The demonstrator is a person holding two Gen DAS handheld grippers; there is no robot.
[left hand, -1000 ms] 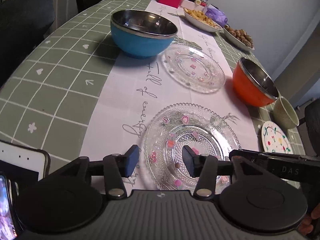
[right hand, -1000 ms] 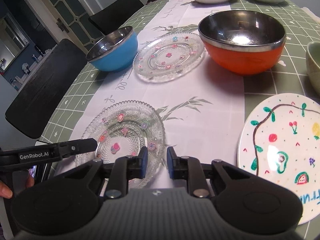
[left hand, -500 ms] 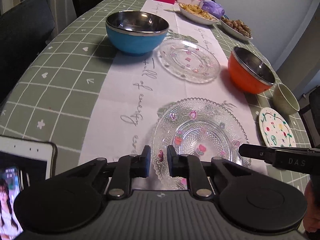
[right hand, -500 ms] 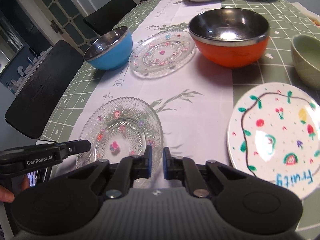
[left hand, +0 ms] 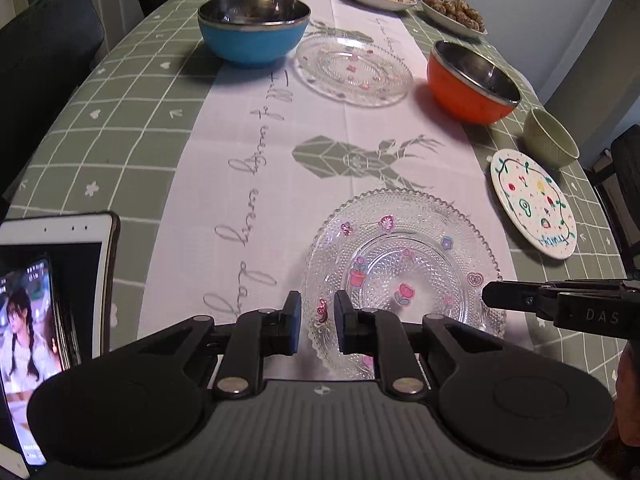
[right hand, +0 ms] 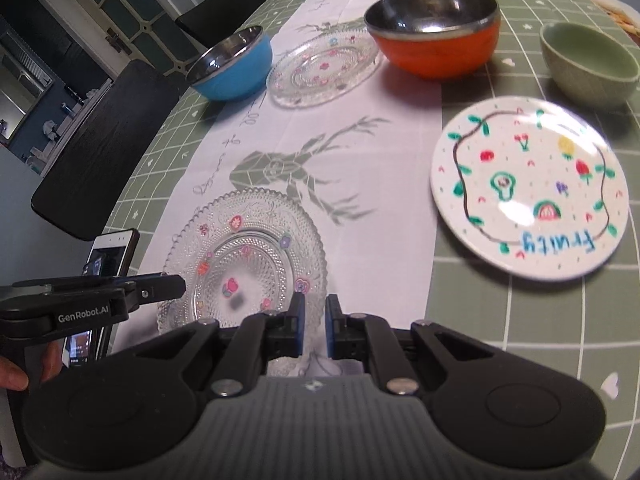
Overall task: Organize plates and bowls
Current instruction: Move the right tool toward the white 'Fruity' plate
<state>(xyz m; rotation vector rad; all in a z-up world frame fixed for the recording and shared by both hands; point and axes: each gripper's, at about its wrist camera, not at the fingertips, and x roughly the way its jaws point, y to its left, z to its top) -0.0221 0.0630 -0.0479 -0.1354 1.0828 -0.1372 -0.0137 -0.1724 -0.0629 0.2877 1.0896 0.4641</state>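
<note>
I see both tongs pinching near glass plate [left hand: 404, 276] by its rim: left gripper [left hand: 316, 322] narrow on near-left edge, right gripper [right hand: 313, 330] narrow on near-right edge. Plate on white runner [left hand: 256, 152] reading "Full of energy". Painted plate [right hand: 528, 186] reads "fruity". Left tool marked "GenRobot.AI", right "DAS".

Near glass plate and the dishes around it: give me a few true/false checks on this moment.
1. Both grippers are closed on the near glass plate. True: left gripper, right gripper pinch its near rim.
2. The blue bowl holds food. False: empty.
3. The painted plate is stacked on a glass plate. False: it lies alone on the green cloth.
4. A second glass plate sits between the blue bowl and the orange bowl. True.
</note>
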